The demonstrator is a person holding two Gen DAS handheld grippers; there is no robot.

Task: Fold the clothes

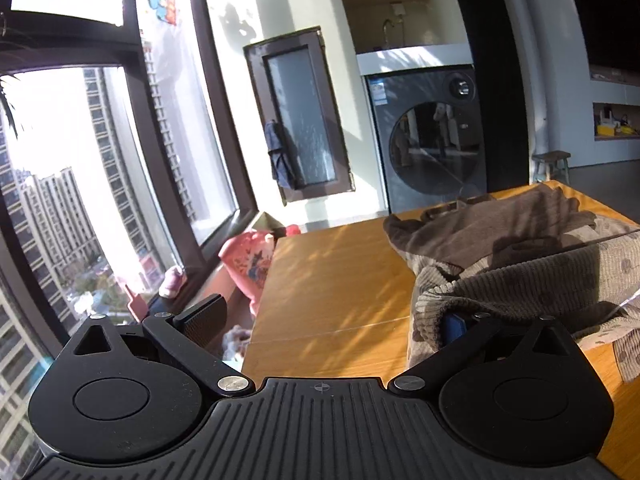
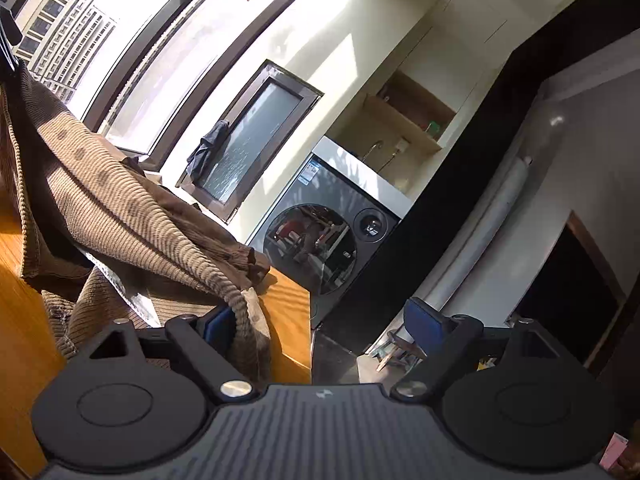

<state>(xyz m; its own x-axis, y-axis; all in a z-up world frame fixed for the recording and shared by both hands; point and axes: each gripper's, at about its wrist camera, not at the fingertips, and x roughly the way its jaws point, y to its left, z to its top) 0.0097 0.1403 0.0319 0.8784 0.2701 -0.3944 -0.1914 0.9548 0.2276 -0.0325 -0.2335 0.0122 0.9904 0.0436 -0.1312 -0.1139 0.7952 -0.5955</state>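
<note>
Cloth dominated both views: a brown ribbed garment (image 1: 520,280) lay heaped on the wooden table (image 1: 332,280), bunched rather than flat, with no clear long axis to read. From the left gripper (image 1: 328,320) the heap sat to the right, its near edge draped over that gripper's right finger; the fingers were spread wide, clamping nothing. From the right gripper (image 2: 320,320) the garment (image 2: 132,216) lay to the left, a corded hem hanging against the left finger, jaws likewise spread. Judged from this, both grippers flanked the heap about equally near, each needing an inward move to pinch an edge.
</note>
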